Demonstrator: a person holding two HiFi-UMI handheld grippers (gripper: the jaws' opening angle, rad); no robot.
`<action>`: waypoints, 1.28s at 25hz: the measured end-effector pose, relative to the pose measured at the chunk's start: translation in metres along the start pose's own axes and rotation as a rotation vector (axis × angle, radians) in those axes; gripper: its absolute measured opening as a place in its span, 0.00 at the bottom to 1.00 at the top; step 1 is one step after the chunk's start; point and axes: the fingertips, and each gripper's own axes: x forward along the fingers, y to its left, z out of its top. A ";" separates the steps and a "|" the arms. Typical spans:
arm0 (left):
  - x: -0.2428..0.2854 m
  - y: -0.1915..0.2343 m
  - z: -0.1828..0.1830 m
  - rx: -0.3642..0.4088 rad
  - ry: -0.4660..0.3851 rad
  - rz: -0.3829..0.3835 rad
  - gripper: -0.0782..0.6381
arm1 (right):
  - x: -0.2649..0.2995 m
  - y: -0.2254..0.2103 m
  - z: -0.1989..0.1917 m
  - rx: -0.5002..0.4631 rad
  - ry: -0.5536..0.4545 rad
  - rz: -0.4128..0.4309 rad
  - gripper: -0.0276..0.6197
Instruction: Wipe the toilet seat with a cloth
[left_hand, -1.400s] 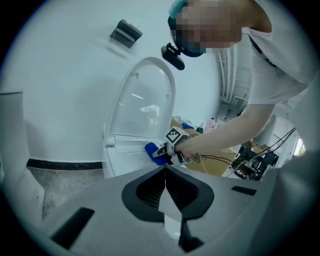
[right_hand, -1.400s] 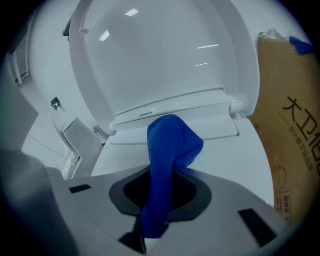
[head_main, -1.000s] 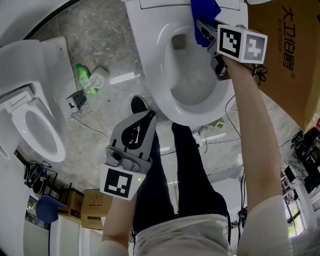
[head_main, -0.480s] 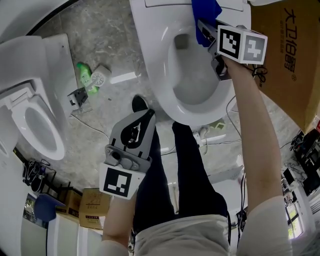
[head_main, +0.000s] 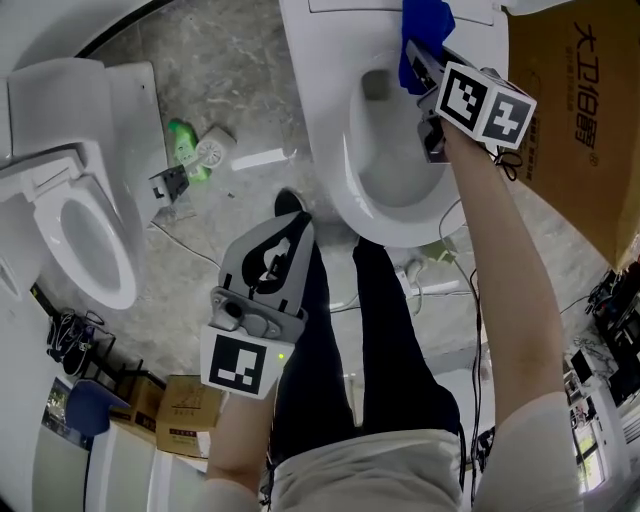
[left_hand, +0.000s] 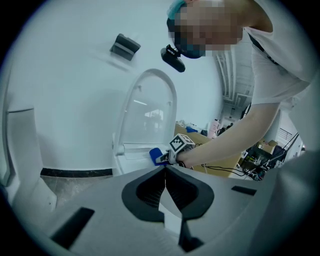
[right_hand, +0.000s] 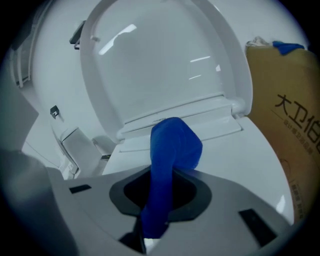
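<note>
"Which step is this?"

"Wiping, I'd say. The right hand-held gripper (head_main: 415, 55) grips the blue cloth (head_main: 420, 22), which is bunched just ahead of its jaws on the back of the toilet seat (head_main: 330, 140)."

"And the left hand-held gripper (head_main: 288, 238)?"

"Clenched on nothing, well apart. The next move calls for dragging the cloth round the seat, pressing steadily."

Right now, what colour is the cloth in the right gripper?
The soft cloth is plain blue; the right gripper view shows it best.

Lighting is bright, even, cool and diffuse, with faint shadows. Both gripper views bend strongly, with dark vignetted corners. Reflected glare streaks the raised toilet lid (right_hand: 155, 65). The nearest foreground is slightly soft.
</note>
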 end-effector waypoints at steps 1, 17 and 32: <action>-0.002 0.000 0.001 0.006 -0.001 0.005 0.12 | -0.005 0.003 0.001 -0.014 -0.025 0.001 0.15; -0.025 -0.014 0.018 0.007 -0.072 0.037 0.12 | -0.176 0.089 -0.038 -0.295 -0.360 0.101 0.15; -0.094 -0.054 0.141 0.104 -0.170 0.027 0.12 | -0.347 0.165 -0.017 -0.275 -0.458 0.101 0.15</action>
